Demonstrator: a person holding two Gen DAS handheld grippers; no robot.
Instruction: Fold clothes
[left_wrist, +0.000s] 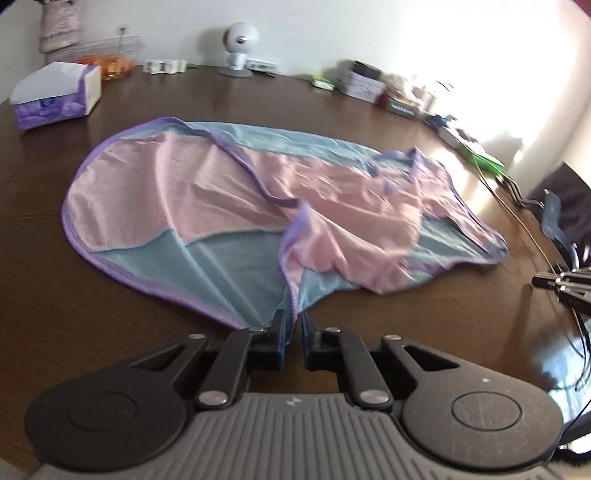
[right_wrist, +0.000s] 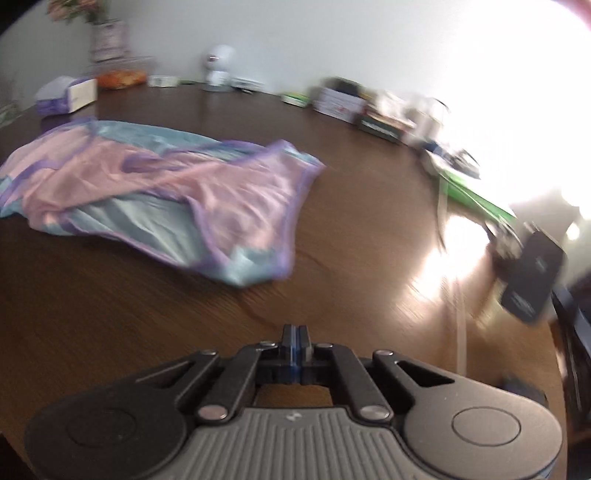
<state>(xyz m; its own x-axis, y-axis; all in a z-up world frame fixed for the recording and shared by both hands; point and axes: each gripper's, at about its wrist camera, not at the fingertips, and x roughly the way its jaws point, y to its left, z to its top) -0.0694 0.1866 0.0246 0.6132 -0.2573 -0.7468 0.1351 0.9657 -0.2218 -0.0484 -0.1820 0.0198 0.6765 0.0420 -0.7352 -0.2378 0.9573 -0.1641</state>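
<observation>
Garment lies rumpled mid-desk, pink mesh panels over blue, purple binding round the edges. One pink flap is folded loosely across the middle; nothing is squared off, so I'd call the fold barely started.

Left gripper sits at the near hem. Jaws are nearly together with the purple-edged corner between them, apparently pinched, but only a thin sliver of fabric is caught.

Right gripper is fully closed on nothing, over bare desk, well apart from the garment's right end. That view is smeared by motion.

Risks, as I judge them:
- The left grip is shallow. Slick mesh could slip out on a pull, or only the top layer may lift.
- Pulling one-handed could drag the whole piece toward the near edge instead of folding it.
- The right jaws must part before reaching the hem, or they will only shove the cloth.
- Cables and clutter along the right edge could snag a wide sweep.
</observation>
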